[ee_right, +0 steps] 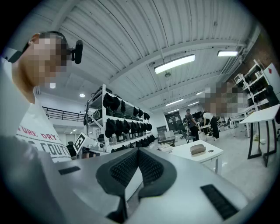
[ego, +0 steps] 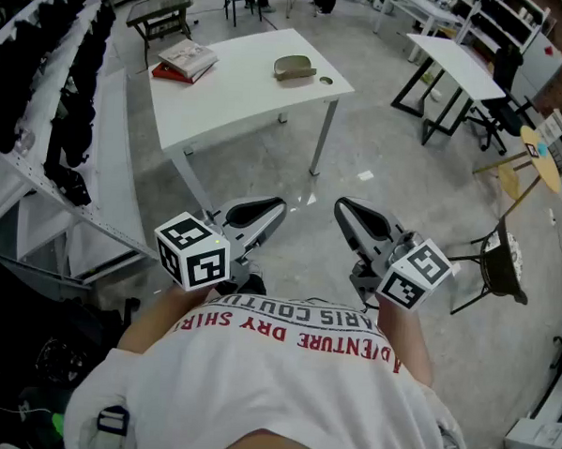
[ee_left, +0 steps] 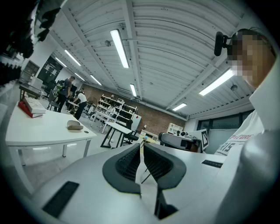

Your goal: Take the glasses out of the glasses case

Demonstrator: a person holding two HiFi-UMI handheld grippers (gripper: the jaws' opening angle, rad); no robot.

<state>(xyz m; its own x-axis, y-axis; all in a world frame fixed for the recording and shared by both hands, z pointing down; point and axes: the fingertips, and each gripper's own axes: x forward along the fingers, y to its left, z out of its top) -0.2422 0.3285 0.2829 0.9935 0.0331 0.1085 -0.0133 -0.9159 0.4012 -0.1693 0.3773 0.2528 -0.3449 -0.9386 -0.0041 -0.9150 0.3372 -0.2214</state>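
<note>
Two tools sit close to the person's chest in the head view, roughly level and aimed forward. Both the left tool (ego: 272,208) and the right tool (ego: 349,215) have their jaws pressed together, with nothing in them. The glasses case (ego: 295,68) lies closed on the white surface (ego: 241,90), well apart from both tools. A small round thing (ego: 325,80) sits just beside it and books (ego: 184,59) lie at the far corner. No glasses show, so they are presumably inside.

From the left gripper view, the ribbed pads meet at their tips and nothing stands between them. The case appears small and far off on the surface, to the left of the jaws' line. This tool needs swinging toward the case during the approach.

From the right gripper view, the pads are likewise together and empty. The case lies to the right of the jaws, near the surface's edge.

The step in hand looks like the approach. Done well, it would mean walking up until the case sits squarely ahead and parting both sets of jaws before arriving. One tool would then pin the case's base while the other takes the lid. The hinge side cannot be told from here, so it is worth checking up close first.
</note>
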